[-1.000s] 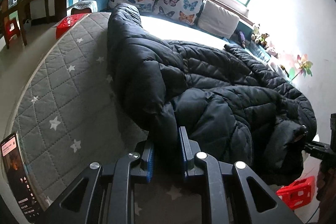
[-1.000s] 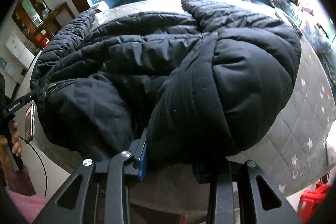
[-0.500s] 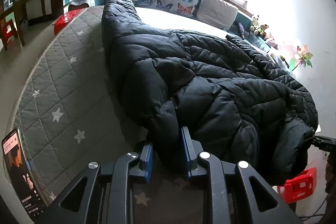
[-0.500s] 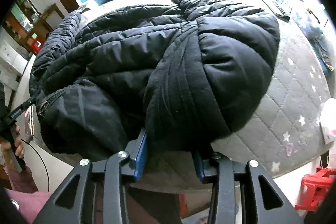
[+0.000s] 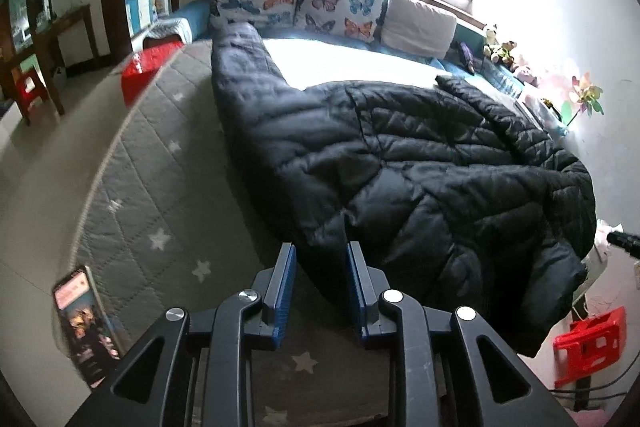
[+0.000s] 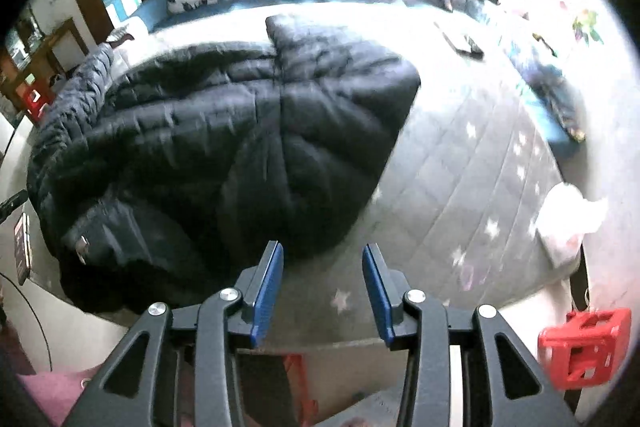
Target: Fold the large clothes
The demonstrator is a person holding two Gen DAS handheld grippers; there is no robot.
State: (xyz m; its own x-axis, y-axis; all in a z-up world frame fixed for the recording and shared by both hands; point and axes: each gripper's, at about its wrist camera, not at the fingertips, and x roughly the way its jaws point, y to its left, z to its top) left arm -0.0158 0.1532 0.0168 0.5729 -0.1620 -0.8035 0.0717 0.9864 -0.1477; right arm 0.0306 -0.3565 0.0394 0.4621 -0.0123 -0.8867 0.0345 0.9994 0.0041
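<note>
Black quilted puffer coat [image 5: 420,163] spread across the grey star-quilted mattress [image 5: 152,187], hem bunched and hanging over the near edge. One side folded inward; sleeves and final folds seemingly still to do. Left hand-held gripper [image 5: 320,259]: jaws just eased apart, narrow gap, coat's edge between, pads not pressing. Right hand-held gripper [image 6: 322,259]: jaws just widened, moderately open, nothing held, hem just beyond.

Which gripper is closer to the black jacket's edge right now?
Left. The left gripper straddles the black jacket hem; the right gripper sits just off it, over bare mattress.
</note>
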